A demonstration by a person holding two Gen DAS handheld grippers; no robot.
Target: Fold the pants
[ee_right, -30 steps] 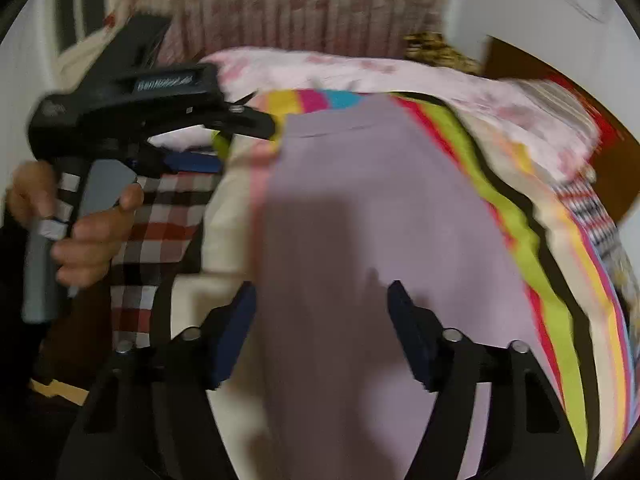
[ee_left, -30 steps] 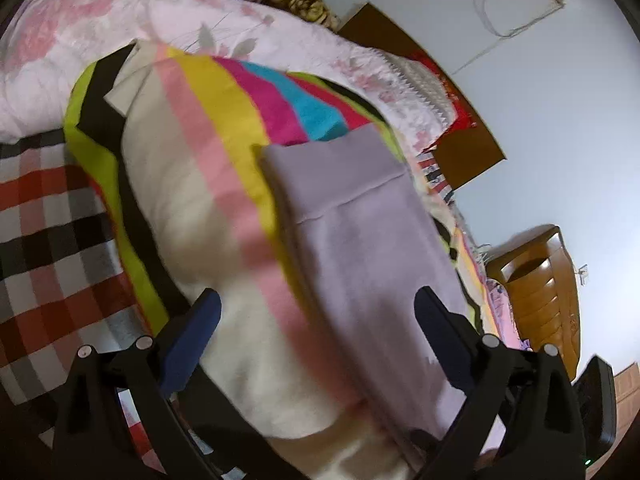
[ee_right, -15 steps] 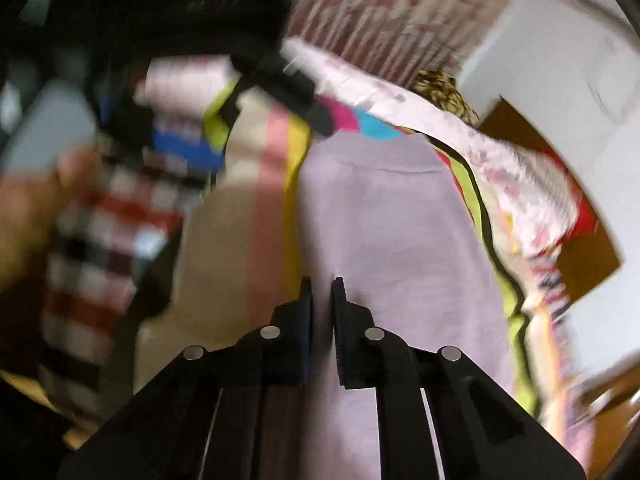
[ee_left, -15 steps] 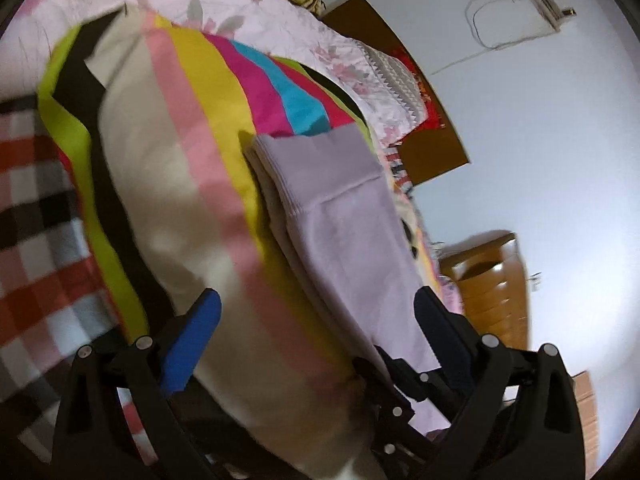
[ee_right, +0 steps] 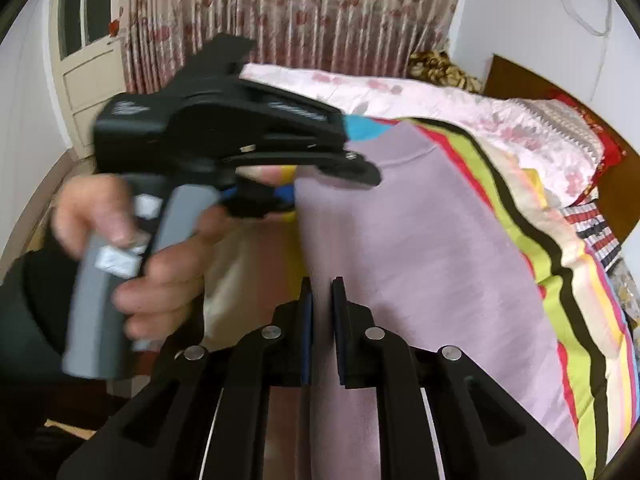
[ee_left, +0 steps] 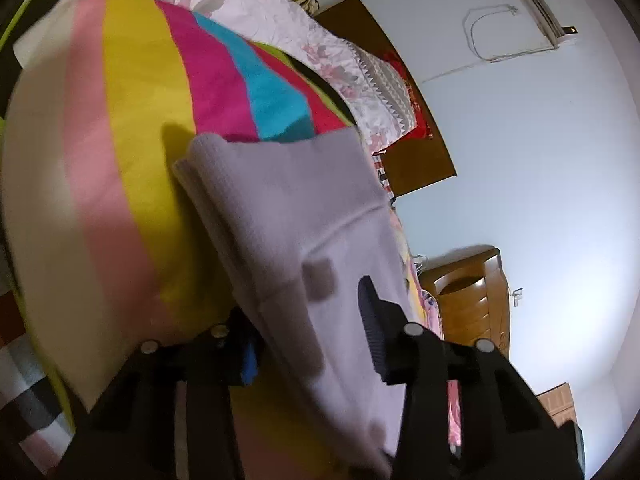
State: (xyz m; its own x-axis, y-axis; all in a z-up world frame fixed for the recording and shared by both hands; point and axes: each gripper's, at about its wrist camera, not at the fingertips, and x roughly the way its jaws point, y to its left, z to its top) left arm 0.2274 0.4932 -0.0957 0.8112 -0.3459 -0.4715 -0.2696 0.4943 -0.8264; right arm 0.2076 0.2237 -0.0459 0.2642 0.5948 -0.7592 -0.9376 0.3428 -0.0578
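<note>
A: Striped blanket, cream through pink, yellow, magenta and blue, covers the bed; a floral quilt lies behind it and a checked cloth shows at the near left.

B: Task item?

A: Lilac pants lie lengthwise on the blanket, already doubled into a long flat stack. In the left wrist view the layered edges show stepped along the left side, with a seam across the far part.

B: Progress, as a judgement?

A: Legs look laid one on the other; the crosswise fold that would shorten the stack is not yet done. I would call it partway, grasp phase.

B: Left gripper?

A: Jaws closing, about a third apart, straddling the left edge of the stack: one finger under or beside the layers, the other above the top face. Pads do not yet press the cloth from both sides. A person's hand holds its handle.

B: Right gripper?

A: Narrow gap, easing open slightly, with lilac cloth pinched between the pads at the near left edge.

B: Risk?

A: Picking up only some layers.
</note>
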